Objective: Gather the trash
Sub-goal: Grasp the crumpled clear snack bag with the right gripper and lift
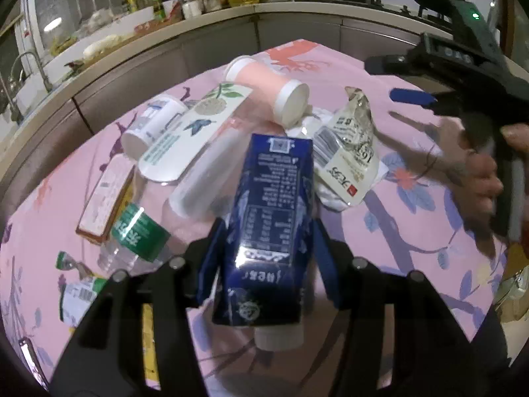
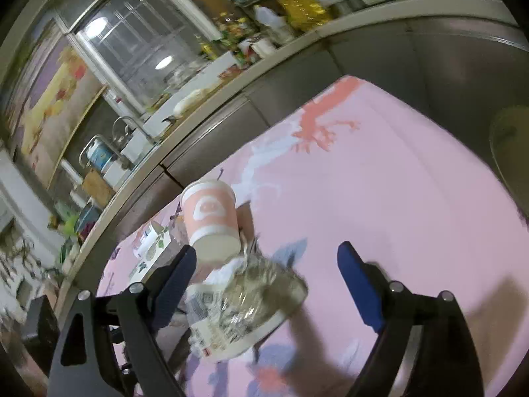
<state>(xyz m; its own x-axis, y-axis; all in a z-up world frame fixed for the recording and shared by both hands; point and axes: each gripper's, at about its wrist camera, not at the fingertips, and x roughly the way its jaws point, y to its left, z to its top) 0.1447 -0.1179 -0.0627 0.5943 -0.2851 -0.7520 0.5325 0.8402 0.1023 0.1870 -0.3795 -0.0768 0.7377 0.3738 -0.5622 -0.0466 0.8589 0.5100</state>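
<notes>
1. Worktop under a pink flower-printed cloth (image 1: 413, 231); rubbish is strewn across its middle.
2. Tall dark-blue drink carton (image 1: 269, 218), held up over the cloth; the left gripper (image 1: 264, 258) is clamped on both of its side faces, low on the body. Looks light, probably empty; the walls would buckle under hard pressure, so a moderate squeeze across the flat sides suits.
3. Pink-and-white paper cup (image 2: 211, 221), tipped on its side, touching the wrapper. Light, crushable, rolls.
4. Crumpled clear plastic wrapper with white label (image 2: 241, 307), lying between the wide-spread fingers of the right gripper (image 2: 267, 294), not pinched. Soft, slippery; take it at the bunched middle.
</notes>
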